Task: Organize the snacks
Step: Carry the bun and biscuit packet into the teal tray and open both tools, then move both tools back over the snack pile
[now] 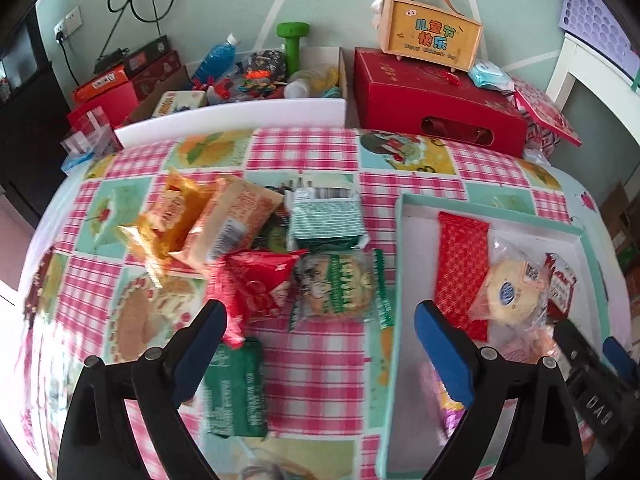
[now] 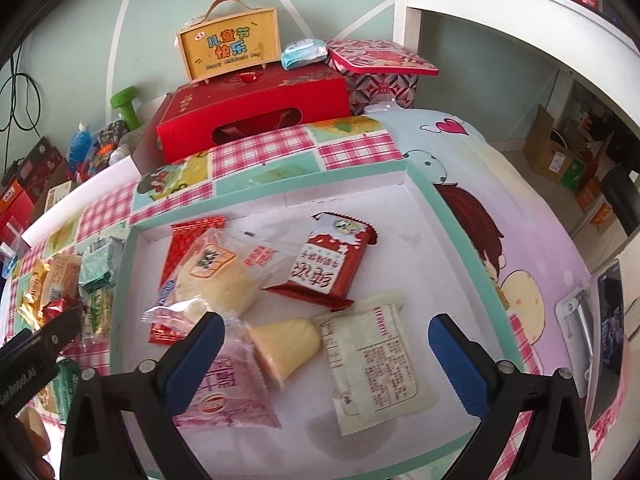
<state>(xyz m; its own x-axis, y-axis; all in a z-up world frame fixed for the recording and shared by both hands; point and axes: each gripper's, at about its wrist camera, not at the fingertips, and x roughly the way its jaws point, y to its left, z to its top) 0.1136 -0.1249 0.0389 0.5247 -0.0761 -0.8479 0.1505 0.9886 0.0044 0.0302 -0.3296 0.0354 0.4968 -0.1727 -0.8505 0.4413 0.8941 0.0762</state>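
Both my fingers wide and empty, left [image 1: 320,334] over the checkered desk [image 1: 320,364], right [image 2: 326,340] over the shallow teal-rimmed cardboard tray [image 2: 460,240]

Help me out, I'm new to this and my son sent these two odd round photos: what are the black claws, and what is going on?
No robot: a person holds a two-finger gripper in each hand, each with a wide-angle camera. One picture looks along the left gripper, open and empty above loose snack packets on the checked tablecloth. The other looks along the right gripper, also open and empty, over a shallow box already holding several snacks, such as a red packet.
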